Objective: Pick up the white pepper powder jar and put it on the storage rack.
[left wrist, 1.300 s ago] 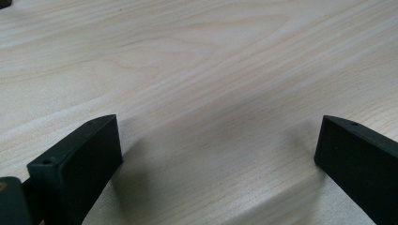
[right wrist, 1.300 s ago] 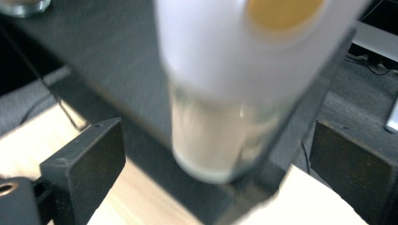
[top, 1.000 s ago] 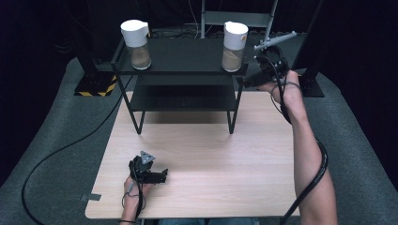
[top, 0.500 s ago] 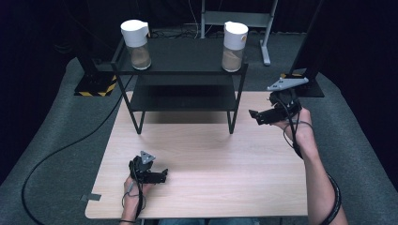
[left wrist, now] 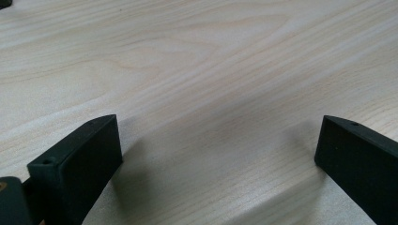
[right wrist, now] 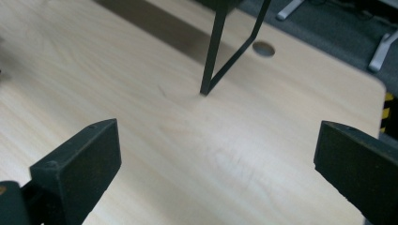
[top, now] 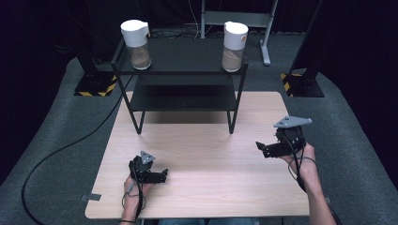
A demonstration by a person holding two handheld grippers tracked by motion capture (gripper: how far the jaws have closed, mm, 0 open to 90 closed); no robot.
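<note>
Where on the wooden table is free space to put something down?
The table is bare between the left hand-held gripper and the right hand-held gripper, and also in front of the black shelf. The far edge is crowded by the shelf legs; its top holds two jars.

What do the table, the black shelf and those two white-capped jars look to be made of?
The table looks like pale wood or wood-look laminate, matt, with visible grain. The shelf seems to be black-painted metal: thin straight legs, flat dark tiers. The left jar and right jar look like clear glass or plastic, with brownish contents showing through, under white, probably plastic caps.
</note>
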